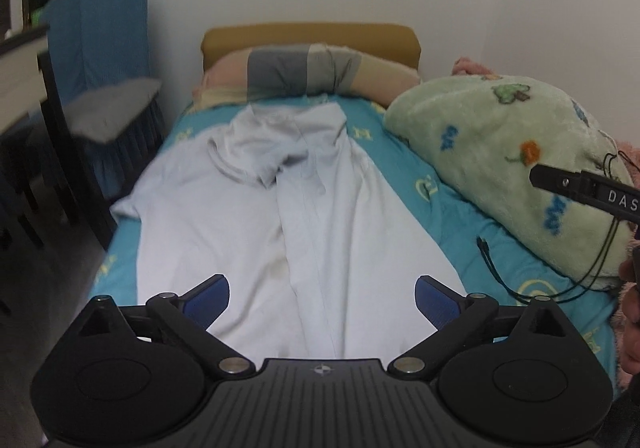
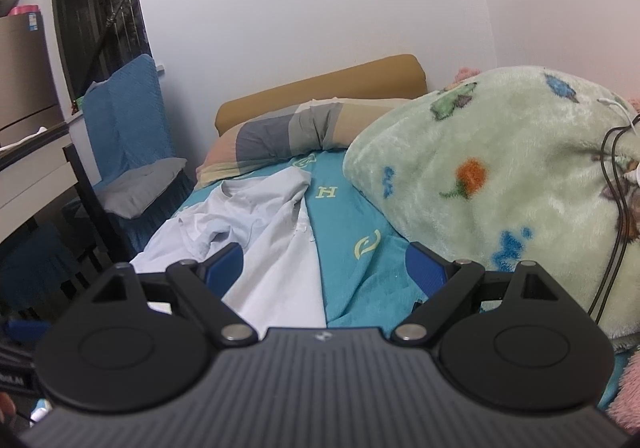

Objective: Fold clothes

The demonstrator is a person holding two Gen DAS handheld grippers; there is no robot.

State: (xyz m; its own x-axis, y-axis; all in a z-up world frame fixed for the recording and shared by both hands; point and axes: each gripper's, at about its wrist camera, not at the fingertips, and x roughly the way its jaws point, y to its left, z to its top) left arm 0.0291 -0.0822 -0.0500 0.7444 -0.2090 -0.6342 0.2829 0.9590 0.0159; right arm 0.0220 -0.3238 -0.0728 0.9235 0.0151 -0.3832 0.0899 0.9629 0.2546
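A pale blue shirt (image 1: 320, 215) lies lengthwise on the teal bedsheet (image 1: 404, 167), with its far end bunched and a sleeve folded over near the collar. My left gripper (image 1: 322, 296) hovers above the shirt's near end. Its jaws are open wide and nothing is between the blue pads. In the right wrist view the shirt (image 2: 276, 248) lies to the left and the bare sheet (image 2: 352, 215) to the right. My right gripper (image 2: 324, 260) is open over the shirt's right edge and holds nothing. One of its black fingers (image 1: 560, 181) pokes in at the right of the left wrist view.
A bulky green fleece blanket (image 1: 504, 151) fills the bed's right side, with black cables (image 1: 520, 280) trailing off it. A striped pillow (image 1: 304, 71) and a tan headboard (image 1: 312, 35) are at the far end. A blue-covered chair (image 1: 108, 47) and a desk stand to the left.
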